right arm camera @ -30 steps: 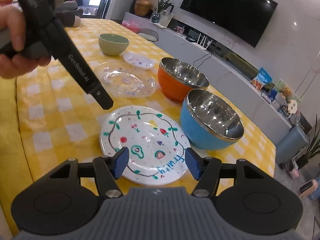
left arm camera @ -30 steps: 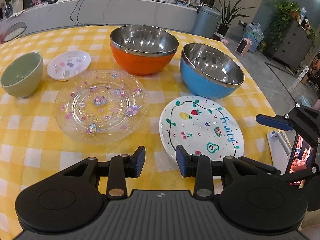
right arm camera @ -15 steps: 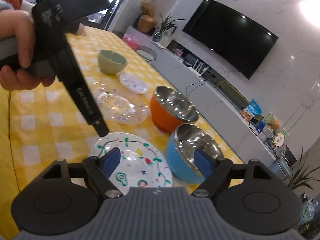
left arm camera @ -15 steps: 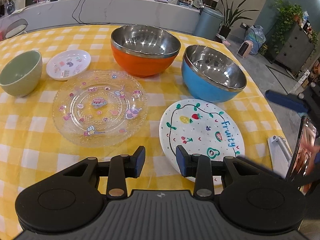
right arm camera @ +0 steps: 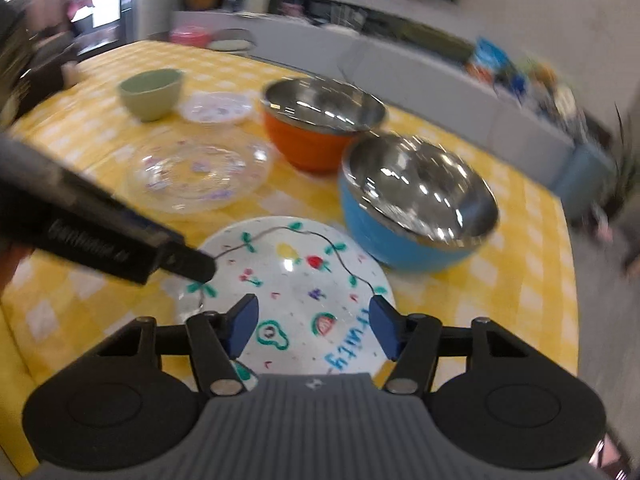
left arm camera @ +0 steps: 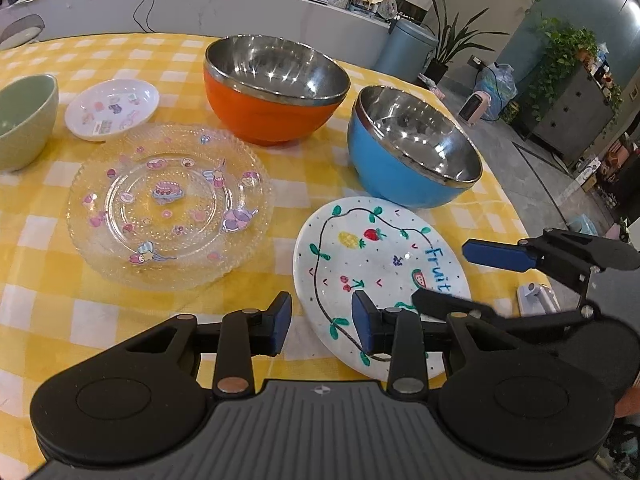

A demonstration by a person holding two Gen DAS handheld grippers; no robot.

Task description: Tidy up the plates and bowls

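Our right gripper [right arm camera: 312, 326] over fruit plate [right arm camera: 288, 280], jaws apart, just been closing, gripping nothing; our left gripper [left arm camera: 320, 326] narrower, empty, at plate's near rim; blue bowl [left arm camera: 412, 152], orange bowl [left arm camera: 272, 88] beyond; glass plate [left arm camera: 168, 204] left.

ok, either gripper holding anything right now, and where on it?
Nothing held. The left gripper is open at the near rim of the fruit plate, pads off it. The right gripper has just been closing but hangs open above that plate.

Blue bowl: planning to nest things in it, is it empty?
Empty: the blue bowl shows only bare, shiny steel inside, upright on the tablecloth.
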